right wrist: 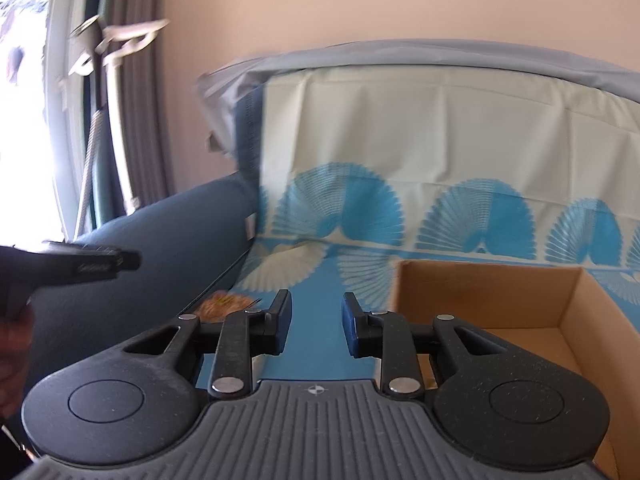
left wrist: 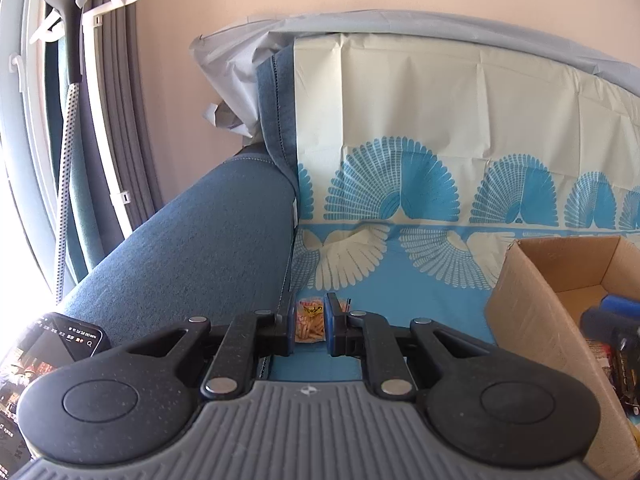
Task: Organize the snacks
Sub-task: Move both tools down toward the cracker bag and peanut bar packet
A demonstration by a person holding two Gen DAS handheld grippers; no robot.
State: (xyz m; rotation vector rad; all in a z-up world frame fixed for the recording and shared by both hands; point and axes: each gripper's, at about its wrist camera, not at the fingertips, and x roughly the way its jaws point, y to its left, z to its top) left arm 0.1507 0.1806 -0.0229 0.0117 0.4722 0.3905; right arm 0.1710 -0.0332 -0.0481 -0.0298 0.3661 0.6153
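Left gripper: the left gripper (left wrist: 311, 326) has its jaws close together with a small snack bag (left wrist: 309, 320) showing in the narrow gap. The bag looks squeezed between the blue pads, but I cannot be sure the pads really press on it.
Right gripper: the right gripper (right wrist: 316, 322) has a clear gap between its jaws and nothing in it, only blue cloth below.
Snack bag: it is a little clear pack with yellow sticks inside. It sits on the blue and white cloth (left wrist: 420, 184) near the arm of the blue sofa (left wrist: 192, 248). In the right wrist view it (right wrist: 224, 306) is a blurry brown patch to the left of the right gripper.
Cardboard box: the box (left wrist: 532, 320) stands open on the cloth, to the right of the snack bag. In the left wrist view some dark and blue things lie in it, cut off at the edge, and I cannot tell what they are. In the right wrist view the box (right wrist: 480, 292) shows a bare brown floor in the part I can see.
Phone: a phone (left wrist: 44, 352) with a lit screen lies on the sofa arm, partly hidden by the left gripper.
Hard to see: the right wrist view is blurry. A dark tool (right wrist: 80, 266) reaches in from its left edge, and I cannot tell what it is.
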